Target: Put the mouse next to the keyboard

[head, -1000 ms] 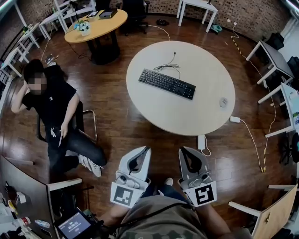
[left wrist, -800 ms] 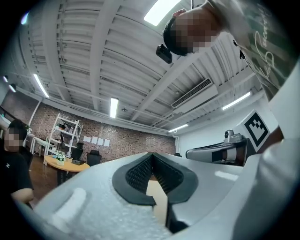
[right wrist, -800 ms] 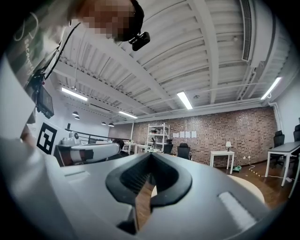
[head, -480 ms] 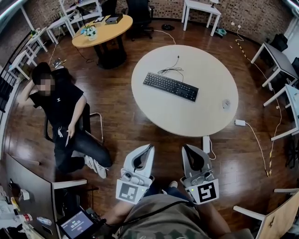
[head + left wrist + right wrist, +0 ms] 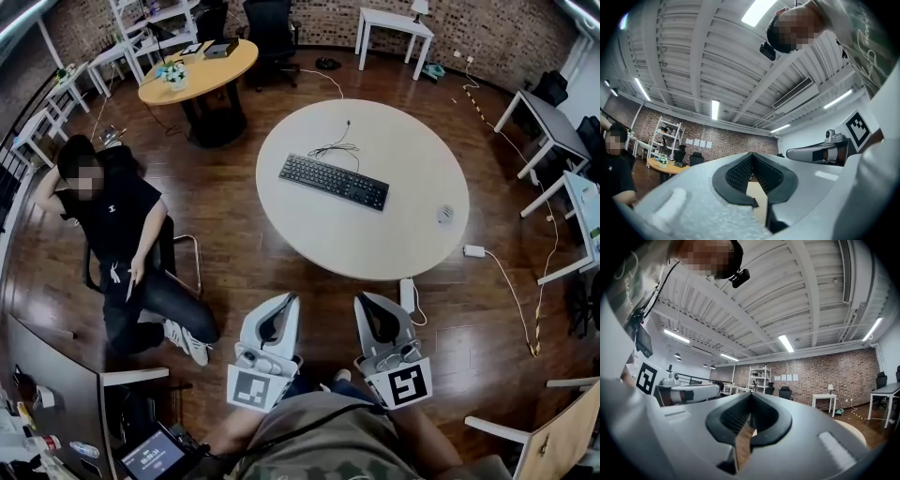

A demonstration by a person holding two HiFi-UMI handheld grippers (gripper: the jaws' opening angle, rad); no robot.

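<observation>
Head view. We see the left gripper (image 5: 286, 302) and right gripper (image 5: 366, 302) side by side above the wooden floor (image 5: 230, 234), both with jaws closed on nothing. On the round table (image 5: 375, 239), the mouse (image 5: 446, 214) lies near the right edge, well apart from the keyboard (image 5: 333, 181).

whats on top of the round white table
On the round white table: a black keyboard with its cable looped beyond it, and a small pale mouse lying apart near the right edge. Whatever lies under the tabletop is covered.
</observation>
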